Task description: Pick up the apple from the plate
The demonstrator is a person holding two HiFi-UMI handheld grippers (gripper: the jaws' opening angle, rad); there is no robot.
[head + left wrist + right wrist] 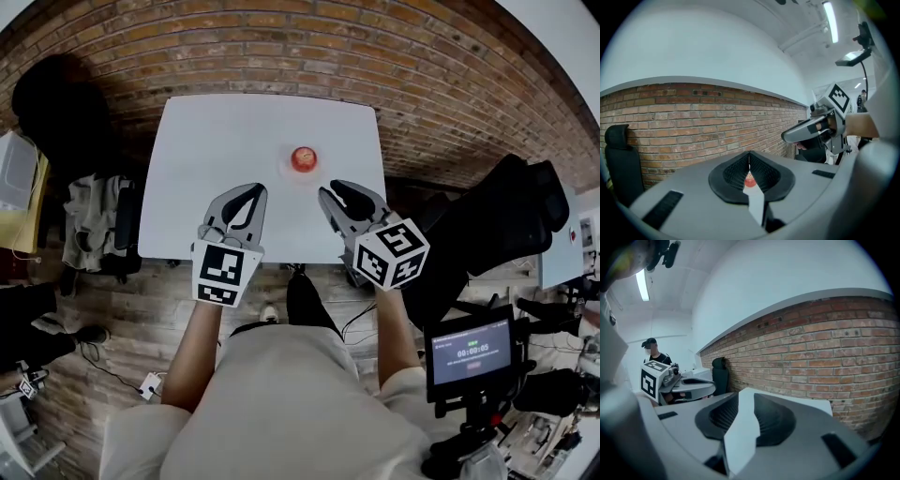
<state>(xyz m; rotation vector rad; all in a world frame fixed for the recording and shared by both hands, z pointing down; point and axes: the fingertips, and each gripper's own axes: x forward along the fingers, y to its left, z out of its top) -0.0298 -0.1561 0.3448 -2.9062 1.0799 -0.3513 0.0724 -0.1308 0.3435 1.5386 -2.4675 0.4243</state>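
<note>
A red apple (303, 157) rests on a small white plate (286, 172) at the far middle of the white table (216, 141). Both grippers hover over the table's near edge, short of the plate. My left gripper (255, 190) points at the table with its tips together; through its narrow slit in the left gripper view the apple (749, 181) shows far ahead. My right gripper (336, 190) sits just right of it, its jaws a little apart with only bare table between them (746, 392). Neither touches the apple.
A brick wall (309, 47) runs behind the table. One black chair (497, 225) stands at the table's right, and another dark chair (56, 103) at the far left. A small screen on a stand (469, 352) is at the lower right. A person (650, 350) stands far off.
</note>
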